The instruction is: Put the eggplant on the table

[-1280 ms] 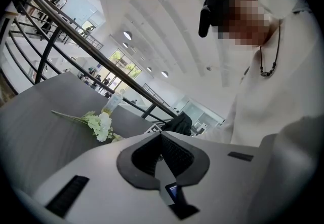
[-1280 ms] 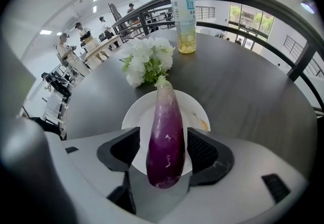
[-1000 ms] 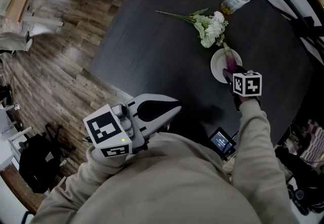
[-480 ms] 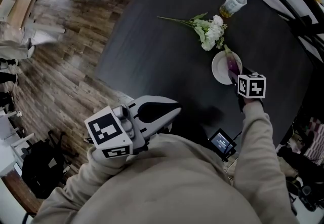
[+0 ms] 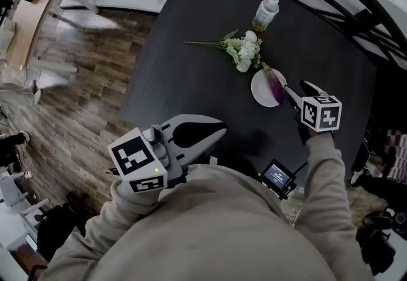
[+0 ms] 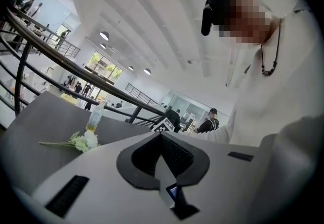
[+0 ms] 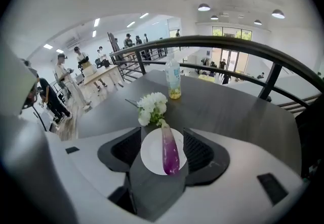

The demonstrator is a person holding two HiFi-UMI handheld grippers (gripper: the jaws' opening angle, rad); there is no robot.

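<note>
Pulled back toward the lower right since a second ago: right gripper (image 5: 297,89), earlier over the rim of the plate (image 5: 259,90), now just off its right edge. Plate, flowers (image 5: 241,52) and bottle (image 5: 266,13) all slid up and left in the head view, with no change among themselves.

Eggplant (image 5: 273,86) lying across the plate, right of frame centre, green cap toward the flowers, purple tip toward the right gripper. Not yet on the bare table (image 5: 191,76). Bottle upright beyond the flowers at upper centre, apart from them.

Seen from the right gripper view: jaws wide apart, gripping nothing, with plate and eggplant framed in the gap at lower centre, beyond the jaw tips. Touching the rim or not, cannot tell.

Left gripper (image 5: 219,130) at lower left of centre, held close to the beige sweater (image 5: 216,229) and well apart from the plate. Seen from the left gripper view: jaws pressed together with nothing between them, tilted up toward the ceiling lights.

Small lit screen (image 5: 278,176) at the table's near edge, below the right gripper. Wood floor (image 5: 76,82) down the left side of the frame.
</note>
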